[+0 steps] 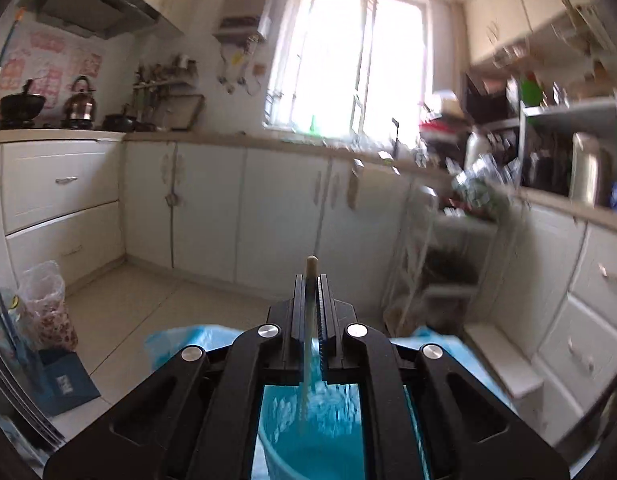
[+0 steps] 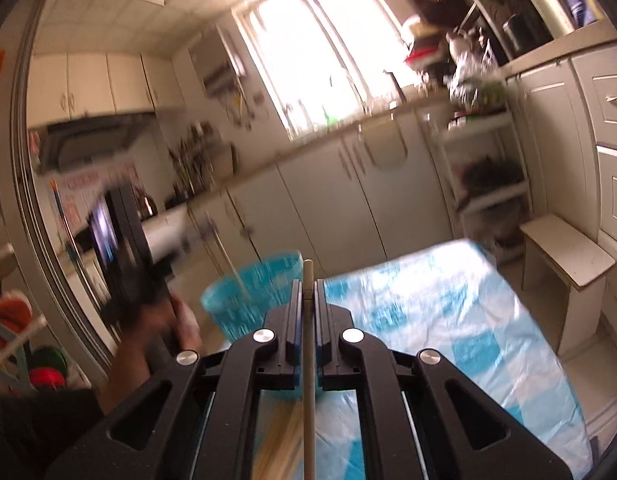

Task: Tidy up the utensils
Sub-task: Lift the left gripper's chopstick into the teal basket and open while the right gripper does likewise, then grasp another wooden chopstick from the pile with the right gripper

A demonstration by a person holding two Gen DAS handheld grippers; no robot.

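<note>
Left wrist view: we find the left gripper [image 1: 311, 280] clamped on a pale chopstick [image 1: 310, 266] above the blue basket [image 1: 308, 432]. Our right gripper [image 2: 307, 284] likewise pinches a second chopstick [image 2: 308, 380], near the table's left edge. Blue-checked tablecloth [image 2: 448, 320] lies bare to the right; white cabinets [image 1: 268, 208] stand beyond open floor [image 1: 120, 312].

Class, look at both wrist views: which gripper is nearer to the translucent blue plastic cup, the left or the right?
Left. The left gripper, shut on a pale wooden chopstick, hangs directly above the translucent blue plastic cup. The right gripper, clamping its own chopstick, sits back over the blue-and-white tablecloth.
</note>
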